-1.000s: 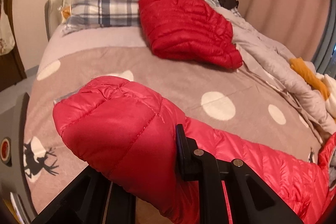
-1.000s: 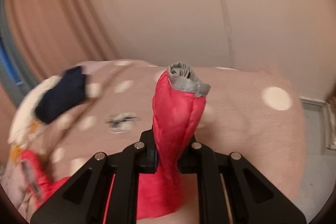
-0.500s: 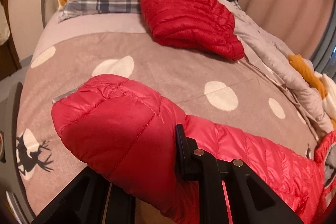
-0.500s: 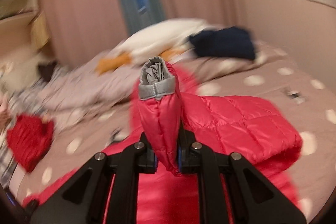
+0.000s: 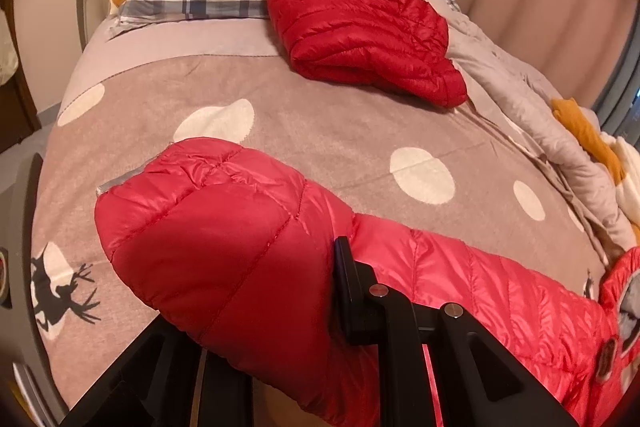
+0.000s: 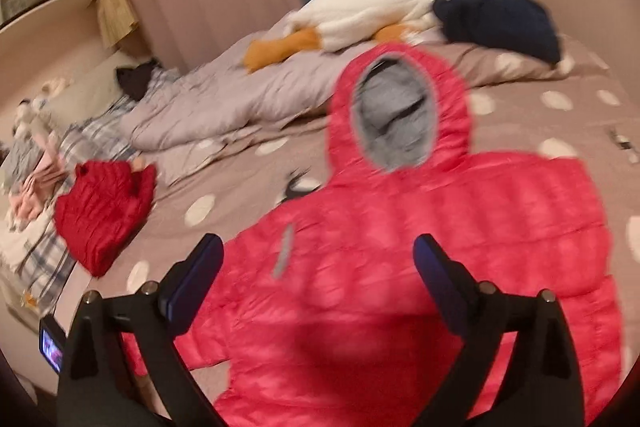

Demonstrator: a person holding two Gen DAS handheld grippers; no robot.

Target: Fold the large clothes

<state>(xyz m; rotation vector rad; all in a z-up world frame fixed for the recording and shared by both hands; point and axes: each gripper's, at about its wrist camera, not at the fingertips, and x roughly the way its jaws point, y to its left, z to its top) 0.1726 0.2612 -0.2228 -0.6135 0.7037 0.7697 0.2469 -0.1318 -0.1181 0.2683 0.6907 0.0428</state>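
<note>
Sleeve (image 5: pixel 224 243) pinched in left hand-held gripper (image 5: pixel 280 307) could unfold hooded down jacket (image 6: pixel 400 267) at twelve o'clock; right hand-held gripper (image 6: pixel 318 279), just opened, holds nothing.

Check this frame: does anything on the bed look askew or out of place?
Nothing looks damaged or spilled. The pink jacket lies half-folded, hood up. The left gripper is shut on its sleeve; the right gripper has just opened, nothing between its jaws. The grey duvet is bunched along the far side.

right view motion-blurred, left gripper (image 5: pixel 280 311) finger hidden — under pink jacket (image 5: pixel 224 235)
</note>
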